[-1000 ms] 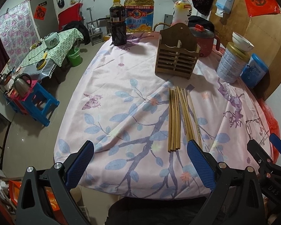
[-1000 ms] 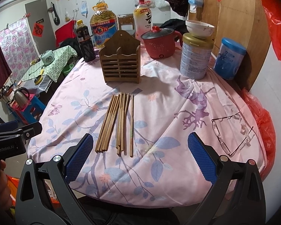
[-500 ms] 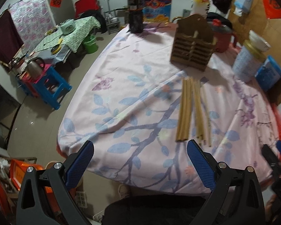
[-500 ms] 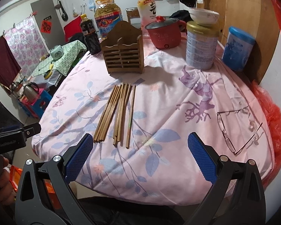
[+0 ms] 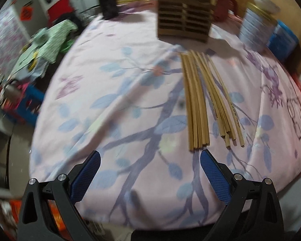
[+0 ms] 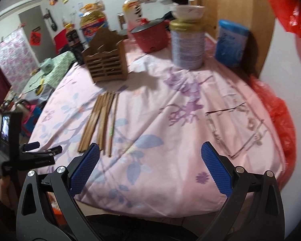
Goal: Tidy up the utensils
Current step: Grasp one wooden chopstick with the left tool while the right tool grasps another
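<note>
Several bamboo chopsticks lie in a loose bundle on the pink floral tablecloth. Behind them stands a slatted wooden utensil holder. My left gripper is open and empty, low over the cloth, its right finger just short of the near chopstick ends. In the right wrist view the chopsticks lie ahead to the left and the holder stands beyond them. My right gripper is open and empty near the table's front edge. The left gripper's body shows at that view's left edge.
A red pot, a tin with a bowl on top and a blue container stand at the back right. Oil and soy bottles stand behind the holder. Eyeglasses lie on the cloth at right. A red bag hangs beside the table.
My left gripper has moved forward and down toward the near ends of the chopsticks. My right gripper has shifted right and turned slightly. Both stay open.
</note>
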`<state>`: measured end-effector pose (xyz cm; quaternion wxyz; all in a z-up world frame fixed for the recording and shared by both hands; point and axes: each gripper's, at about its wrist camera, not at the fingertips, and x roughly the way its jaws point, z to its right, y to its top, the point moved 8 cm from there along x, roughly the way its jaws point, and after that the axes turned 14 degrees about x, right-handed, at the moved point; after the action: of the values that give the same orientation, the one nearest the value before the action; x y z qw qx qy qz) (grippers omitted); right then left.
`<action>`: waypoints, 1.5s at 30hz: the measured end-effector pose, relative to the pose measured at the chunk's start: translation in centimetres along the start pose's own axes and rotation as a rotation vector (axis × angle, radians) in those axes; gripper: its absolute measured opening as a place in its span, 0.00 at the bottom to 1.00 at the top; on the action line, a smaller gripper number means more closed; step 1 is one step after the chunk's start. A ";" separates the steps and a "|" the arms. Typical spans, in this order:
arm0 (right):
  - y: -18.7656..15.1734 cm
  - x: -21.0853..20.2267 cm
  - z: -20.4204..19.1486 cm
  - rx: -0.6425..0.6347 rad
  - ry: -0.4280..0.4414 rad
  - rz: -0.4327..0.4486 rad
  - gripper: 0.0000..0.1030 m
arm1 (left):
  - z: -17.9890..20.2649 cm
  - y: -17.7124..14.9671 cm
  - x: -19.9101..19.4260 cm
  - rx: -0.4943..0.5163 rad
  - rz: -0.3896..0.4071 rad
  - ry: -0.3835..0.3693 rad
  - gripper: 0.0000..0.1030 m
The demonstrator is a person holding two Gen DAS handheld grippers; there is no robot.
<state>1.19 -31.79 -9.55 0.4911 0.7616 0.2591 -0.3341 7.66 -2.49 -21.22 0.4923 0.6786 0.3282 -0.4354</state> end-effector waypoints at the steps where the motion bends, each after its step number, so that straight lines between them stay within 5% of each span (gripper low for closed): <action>1: 0.2 -0.1 0.1 0.007 -0.016 0.008 0.95 | 0.3 0.2 0.6 0.017 -0.003 -0.015 0.94; 9: -0.2 0.0 -1.1 0.001 -0.097 0.007 0.95 | 1.7 0.1 4.4 0.167 -0.017 -0.083 0.94; 21: -0.5 0.0 -1.7 0.013 -0.156 0.009 0.95 | -0.8 1.7 6.1 0.159 0.028 -0.058 0.95; 29: -0.4 0.2 -1.3 0.024 -0.159 0.001 0.95 | -0.4 1.6 5.1 0.158 0.082 -0.095 0.66; 32: -0.3 0.2 -1.3 0.016 -0.157 -0.002 0.95 | 1.2 2.0 4.6 0.176 0.125 -0.109 0.37; 34: -0.3 0.2 -1.3 0.008 -0.148 0.000 0.95 | 2.0 2.4 4.6 0.185 0.139 -0.124 0.06; 40: 0.8 0.9 -2.5 -0.043 -0.037 0.046 0.94 | 0.8 3.3 2.7 0.132 0.166 -0.156 0.06; 45: -2.2 6.6 -4.8 -0.185 0.025 -0.066 0.71 | -1.3 4.1 -0.8 0.122 0.206 -0.122 0.06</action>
<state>5.06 -26.07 -14.50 0.5447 0.7083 0.3196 -0.3153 11.28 -2.45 -18.79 0.5113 0.7095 0.1992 -0.4422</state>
